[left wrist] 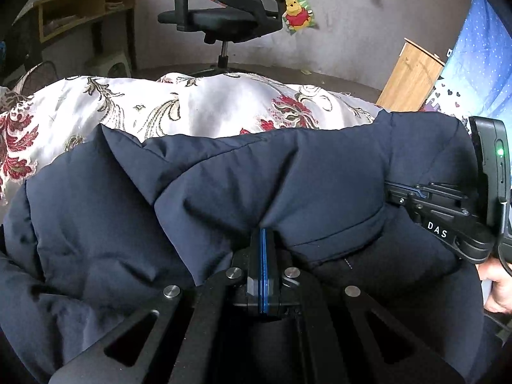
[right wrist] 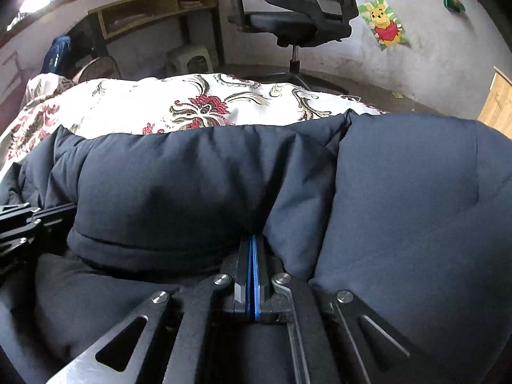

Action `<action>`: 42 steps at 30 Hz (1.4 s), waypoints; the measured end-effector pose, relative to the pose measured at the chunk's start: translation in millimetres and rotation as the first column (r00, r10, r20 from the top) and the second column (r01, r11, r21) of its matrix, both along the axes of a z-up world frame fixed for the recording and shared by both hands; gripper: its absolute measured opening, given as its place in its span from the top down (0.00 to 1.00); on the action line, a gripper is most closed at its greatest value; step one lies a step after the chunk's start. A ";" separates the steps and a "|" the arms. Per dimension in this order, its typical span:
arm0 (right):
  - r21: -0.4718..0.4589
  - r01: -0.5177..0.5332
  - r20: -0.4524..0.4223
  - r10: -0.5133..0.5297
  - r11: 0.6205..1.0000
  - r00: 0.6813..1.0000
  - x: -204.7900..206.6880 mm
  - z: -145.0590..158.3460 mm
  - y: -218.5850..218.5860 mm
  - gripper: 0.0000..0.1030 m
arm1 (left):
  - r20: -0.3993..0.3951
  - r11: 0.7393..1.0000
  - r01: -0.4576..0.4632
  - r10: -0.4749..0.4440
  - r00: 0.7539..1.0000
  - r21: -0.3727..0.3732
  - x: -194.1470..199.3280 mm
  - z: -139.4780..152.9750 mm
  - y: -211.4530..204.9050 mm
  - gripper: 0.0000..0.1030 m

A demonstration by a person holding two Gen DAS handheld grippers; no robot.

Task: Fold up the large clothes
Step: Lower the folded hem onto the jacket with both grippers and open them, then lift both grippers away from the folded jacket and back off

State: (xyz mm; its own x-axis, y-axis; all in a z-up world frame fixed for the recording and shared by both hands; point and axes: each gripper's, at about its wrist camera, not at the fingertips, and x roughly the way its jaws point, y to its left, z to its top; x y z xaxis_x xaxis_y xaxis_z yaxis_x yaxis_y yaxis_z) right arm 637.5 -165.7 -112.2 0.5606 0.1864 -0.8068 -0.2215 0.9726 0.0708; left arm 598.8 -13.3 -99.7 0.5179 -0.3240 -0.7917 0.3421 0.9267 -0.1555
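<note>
Ahead of both your grippers: the navy padded jacket [left wrist: 224,185] lies bunched across the floral bedcover [left wrist: 192,102], filling the lower part of both wrist views.

Left gripper [left wrist: 264,240]: your blue-lined fingers are pressed together with a fold of the jacket pinched between them; fabric wells up on both sides of the tips.

Right gripper [right wrist: 253,246]: the same, fingers drawn tight on a pleat of the jacket [right wrist: 208,176], cloth bulging to either side.

Spacing of your tools: from the left wrist view the right gripper [left wrist: 412,196] sits to the right, nose buried in the jacket; your bare hand [left wrist: 499,291] shows beneath it.

Far edge: the jacket's rounded upper fold ends just beyond your fingertips, and bare bedcover [right wrist: 198,105] runs on from there to the bed's far side.

Open room: past the bed is a strip of floor, then an office chair [right wrist: 297,19], a wooden desk [right wrist: 153,9] to the left and a wooden board [left wrist: 409,76] leaning to the right.

Jacket look: puffy, quilted in wide panels, doubled over itself with a seam line crossing the top layer; the darker layer underneath may be the lining, though the shadow makes that hard to confirm.
</note>
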 end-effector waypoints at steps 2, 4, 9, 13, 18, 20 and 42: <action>0.004 -0.002 0.008 0.002 1.000 1.000 -2.8 0.4 -2.1 1.00 | 0.012 1.000 -0.004 0.004 1.000 0.017 -2.6 1.4 -2.6 0.99; 0.003 -0.001 0.023 0.001 1.000 1.000 -6.6 1.1 -3.0 1.00 | 0.033 0.999 -0.007 0.006 0.999 0.032 -6.3 2.5 -5.3 0.99; -0.014 -0.002 0.076 0.003 1.000 0.997 -19.5 8.6 -0.3 1.00 | 0.007 0.998 -0.047 0.047 0.999 -0.042 -9.9 11.6 7.3 1.00; 0.045 -0.015 0.094 0.011 0.999 0.995 -37.8 24.9 -10.2 0.94 | 0.011 0.986 -0.144 0.146 0.989 -0.080 -24.9 29.6 17.0 1.00; 0.117 -0.038 0.135 0.022 0.992 0.991 -64.6 49.8 -25.6 0.67 | 0.040 0.957 -0.225 0.235 0.971 -0.182 -48.0 51.3 31.1 0.99; 0.124 -0.039 0.161 0.018 0.991 0.987 -75.9 62.2 -28.8 0.55 | 0.062 0.954 -0.244 0.258 0.964 -0.176 -57.4 59.9 31.4 0.99; 0.204 -0.043 0.357 -0.034 0.978 0.934 -238.0 190.8 -44.4 0.06 | 0.335 0.958 -0.221 0.272 0.902 -0.182 -226.8 190.7 16.3 0.12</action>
